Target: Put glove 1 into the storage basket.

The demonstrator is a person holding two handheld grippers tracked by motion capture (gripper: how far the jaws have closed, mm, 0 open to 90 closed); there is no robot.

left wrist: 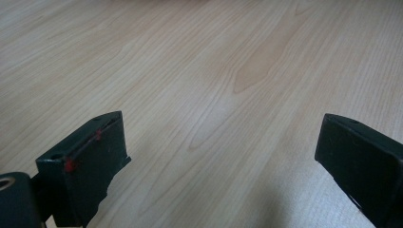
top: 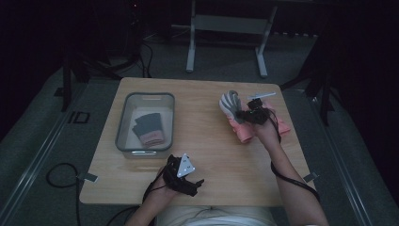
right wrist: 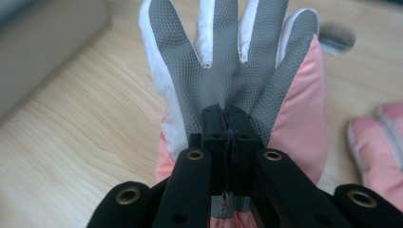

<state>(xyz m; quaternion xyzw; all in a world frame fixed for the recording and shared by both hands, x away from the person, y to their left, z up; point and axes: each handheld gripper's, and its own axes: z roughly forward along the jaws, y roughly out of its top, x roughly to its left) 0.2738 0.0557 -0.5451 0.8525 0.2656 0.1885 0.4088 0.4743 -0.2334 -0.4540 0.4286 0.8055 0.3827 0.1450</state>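
A pink glove with a grey textured palm (top: 231,106) is at the right of the wooden table (top: 207,141), palm side towards the camera. My right gripper (top: 249,114) is shut on it. In the right gripper view the jaws (right wrist: 224,114) pinch the grey palm of the glove (right wrist: 228,61) just below its fingers. A second pink glove (top: 282,125) lies beside it on the table, seen also as a pink glove (right wrist: 380,142) at the right edge. My left gripper (top: 193,184) rests near the front edge, open (left wrist: 221,124), with bare wood between its jaws.
A grey plastic bin (top: 123,117) stands at the table's left and holds grey and pink gloves (top: 149,128). Its wall (right wrist: 47,42) is visible at the top left of the right gripper view. Cables trail off the front edge, and a metal frame stands beyond the table.
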